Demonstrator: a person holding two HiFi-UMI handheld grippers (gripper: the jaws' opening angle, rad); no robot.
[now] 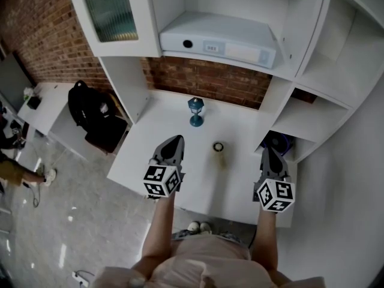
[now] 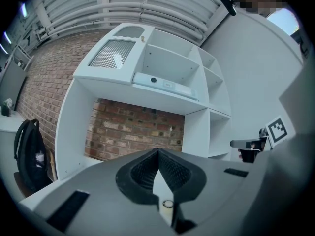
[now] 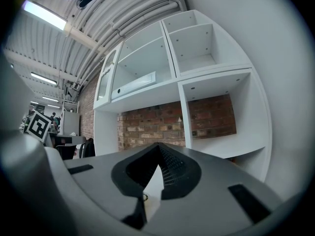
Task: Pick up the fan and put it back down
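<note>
A dark round thing with blue on it (image 1: 279,141), which may be the fan, sits in the low shelf compartment at the right, partly hidden behind my right gripper (image 1: 267,152). That gripper is shut and holds nothing, its tips level with the compartment's mouth. My left gripper (image 1: 174,140) hovers over the white desk (image 1: 162,125), also shut and empty. Between the two stands a small beige cylinder with a ring top (image 1: 219,148), which also shows low between the jaws in the left gripper view (image 2: 168,204). In both gripper views the jaws meet at their tips, left gripper (image 2: 158,153) and right gripper (image 3: 158,147).
A small blue lantern (image 1: 195,111) stands further back on the desk, before the brick wall (image 1: 204,80). A white box file (image 1: 219,41) lies on the shelf above. A black backpack (image 1: 89,110) sits left of the desk, and a person (image 1: 12,170) is at the far left.
</note>
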